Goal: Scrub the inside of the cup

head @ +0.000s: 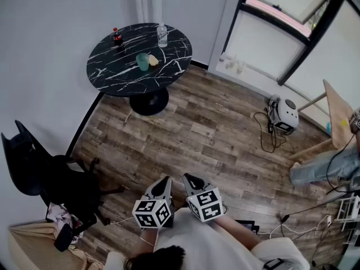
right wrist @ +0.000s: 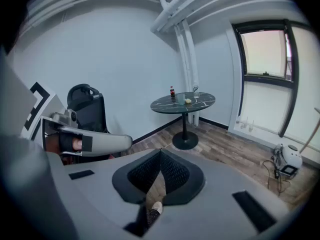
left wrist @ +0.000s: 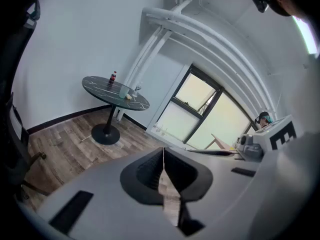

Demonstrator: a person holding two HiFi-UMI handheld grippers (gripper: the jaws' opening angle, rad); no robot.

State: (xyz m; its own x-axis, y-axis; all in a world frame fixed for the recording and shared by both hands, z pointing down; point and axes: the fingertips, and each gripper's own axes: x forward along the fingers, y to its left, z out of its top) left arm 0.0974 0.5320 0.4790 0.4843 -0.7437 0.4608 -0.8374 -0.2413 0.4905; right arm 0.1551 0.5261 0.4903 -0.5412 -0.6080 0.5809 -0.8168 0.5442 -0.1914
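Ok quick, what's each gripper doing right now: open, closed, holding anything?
Left gripper: closed, nothing between its jaws.
Right gripper: closed, nothing between its jaws.

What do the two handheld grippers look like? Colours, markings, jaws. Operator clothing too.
They match. The left gripper and right gripper each have a pale grey body and black jaws that taper to a point, with textured black inner faces. Each carries a white cube printed with black square markers. The person wears a white top.
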